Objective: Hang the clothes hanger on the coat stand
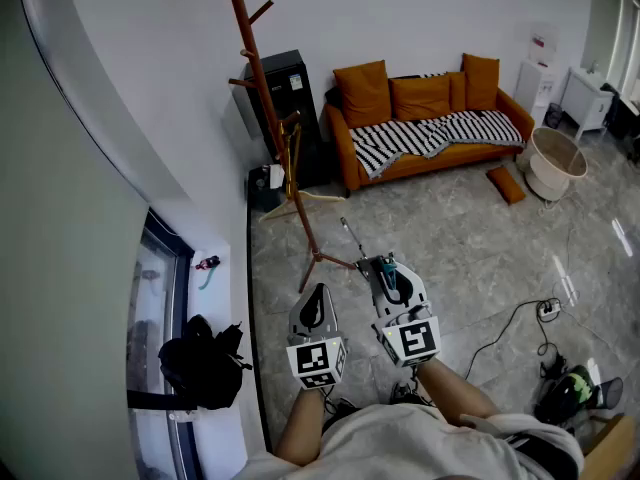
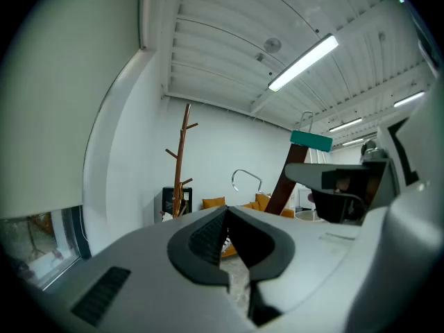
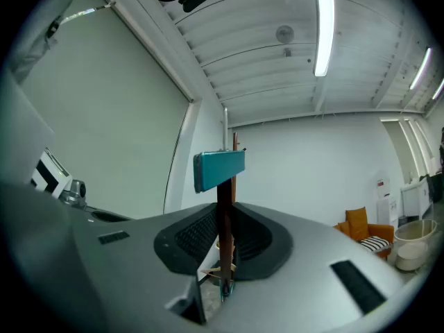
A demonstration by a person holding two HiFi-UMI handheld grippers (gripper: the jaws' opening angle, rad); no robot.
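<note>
The brown wooden coat stand point(image 1: 268, 108) rises by the white wall, with a pale wooden hanger point(image 1: 296, 196) hanging low on it. My right gripper point(image 1: 392, 280) is shut on a clothes hanger point(image 1: 388, 270), held upright some way short of the stand's foot. Its metal hook point(image 1: 350, 234) points toward the stand. In the right gripper view the jaws point(image 3: 223, 217) pinch the hanger's dark brown arm point(image 3: 223, 207), whose teal end point(image 3: 218, 168) sticks up above them. My left gripper point(image 1: 315, 313) is beside it, shut and empty. The left gripper view shows the stand point(image 2: 182, 165) ahead and the hanger point(image 2: 281, 184) to the right.
An orange sofa point(image 1: 425, 118) with a striped blanket stands against the far wall, with a black cabinet point(image 1: 290, 93) next to the stand. A white tub point(image 1: 555, 163) sits at the right. A black bag point(image 1: 200, 363) lies by the window, and cables point(image 1: 520, 318) trail on the tiled floor.
</note>
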